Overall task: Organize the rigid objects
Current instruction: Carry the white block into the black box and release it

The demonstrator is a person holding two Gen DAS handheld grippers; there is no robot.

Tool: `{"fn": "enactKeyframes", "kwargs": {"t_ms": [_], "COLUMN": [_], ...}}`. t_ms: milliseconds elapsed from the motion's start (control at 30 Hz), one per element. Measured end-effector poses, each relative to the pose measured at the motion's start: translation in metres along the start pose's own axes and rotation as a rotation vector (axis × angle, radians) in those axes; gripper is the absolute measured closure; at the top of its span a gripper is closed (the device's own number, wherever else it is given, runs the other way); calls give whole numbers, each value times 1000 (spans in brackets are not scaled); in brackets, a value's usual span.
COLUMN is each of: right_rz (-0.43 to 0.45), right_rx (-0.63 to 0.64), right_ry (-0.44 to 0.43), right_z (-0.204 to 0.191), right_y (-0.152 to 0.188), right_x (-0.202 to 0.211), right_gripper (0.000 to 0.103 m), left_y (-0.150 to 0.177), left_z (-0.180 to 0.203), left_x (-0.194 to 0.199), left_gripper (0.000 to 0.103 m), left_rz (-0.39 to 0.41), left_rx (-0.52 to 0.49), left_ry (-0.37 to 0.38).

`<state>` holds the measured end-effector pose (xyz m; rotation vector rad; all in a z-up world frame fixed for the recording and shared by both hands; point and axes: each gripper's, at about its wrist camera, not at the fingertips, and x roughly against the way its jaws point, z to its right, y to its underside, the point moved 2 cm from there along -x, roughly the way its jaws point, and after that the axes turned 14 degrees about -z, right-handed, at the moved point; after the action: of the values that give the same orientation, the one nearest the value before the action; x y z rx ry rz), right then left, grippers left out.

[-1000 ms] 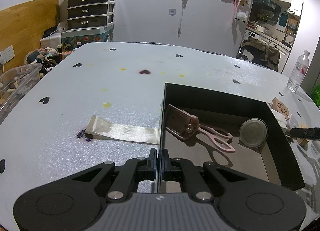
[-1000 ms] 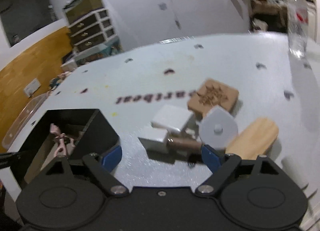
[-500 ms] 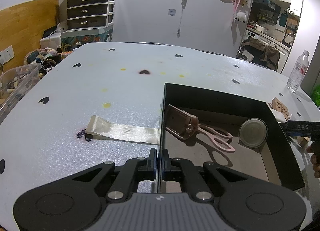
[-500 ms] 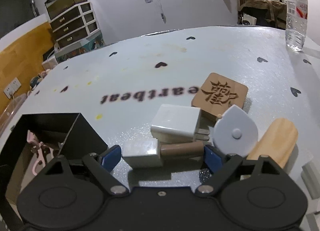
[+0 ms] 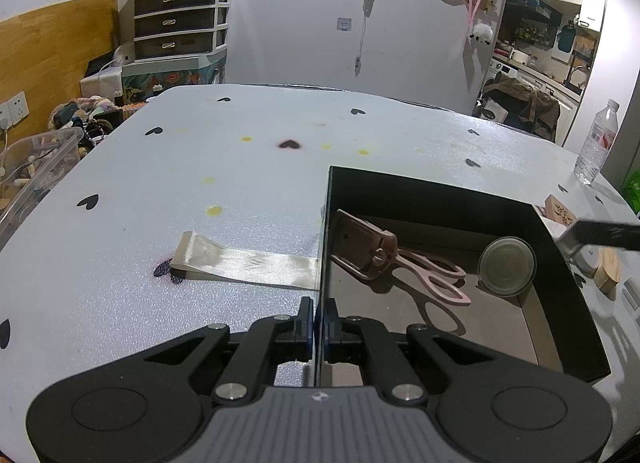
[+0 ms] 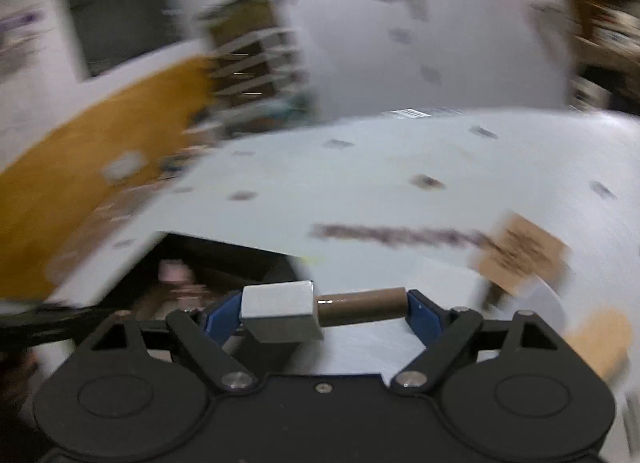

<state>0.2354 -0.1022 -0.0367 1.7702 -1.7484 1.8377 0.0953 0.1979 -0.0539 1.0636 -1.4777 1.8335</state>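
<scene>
My left gripper (image 5: pixel 319 325) is shut on the near left wall of a black open box (image 5: pixel 568 287). Inside the box lie pink scissors (image 5: pixel 432 275), a brown clip-like piece (image 5: pixel 360 247) and a round metal lid (image 5: pixel 507 266). My right gripper (image 6: pixel 322 309) is shut on a stamp with a silvery block head (image 6: pixel 280 313) and a brown cylinder handle (image 6: pixel 360 305), held lengthwise between the pads above the table. The right wrist view is motion-blurred; the box (image 6: pixel 224 263) lies ahead to the left. The right gripper also shows at the left wrist view's right edge (image 5: pixel 600 235).
A cream ribbon strip (image 5: pixel 244 261) lies left of the box. A carved wooden coaster (image 6: pixel 520 255), a white teardrop piece (image 6: pixel 548 303) and a wooden block (image 6: pixel 600 339) lie at the right. A water bottle (image 5: pixel 596 143) stands at the far right edge. A clear bin (image 5: pixel 32 167) stands off the table's left.
My right gripper has closed on the stamp, lifted it off the table and swung left toward the box. My left gripper has not moved.
</scene>
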Motion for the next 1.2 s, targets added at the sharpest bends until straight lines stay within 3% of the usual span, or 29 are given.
{"fn": "enactKeyframes", "kwargs": {"t_ms": [100, 167, 300, 433, 800, 1200], "right_rz": [-31, -83, -233, -338, -468, -483], "right_rx": [184, 288, 487, 594, 790, 787], "right_ry": [-128, -167, -204, -201, -145, -177], "right_z": [-26, -41, -73, -93, -95, -92], "right_y": [-11, -16, -20, -16, -11, -18], "right_x": [8, 4, -13, -29, -32, -29], "right_gripper": [16, 16, 16, 16, 15, 11], "left_y": [0, 1, 1, 0, 0, 0], "left_z": [-1, -1, -1, 0, 1, 1], "left_x": [0, -1, -1, -1, 0, -2], "left_gripper": [99, 99, 99, 99, 99, 99], "left_rz": [2, 3, 2, 2, -2, -4], "left_rx": [1, 2, 2, 1, -7, -9], "left_ry": [2, 1, 2, 2, 1, 0]}}
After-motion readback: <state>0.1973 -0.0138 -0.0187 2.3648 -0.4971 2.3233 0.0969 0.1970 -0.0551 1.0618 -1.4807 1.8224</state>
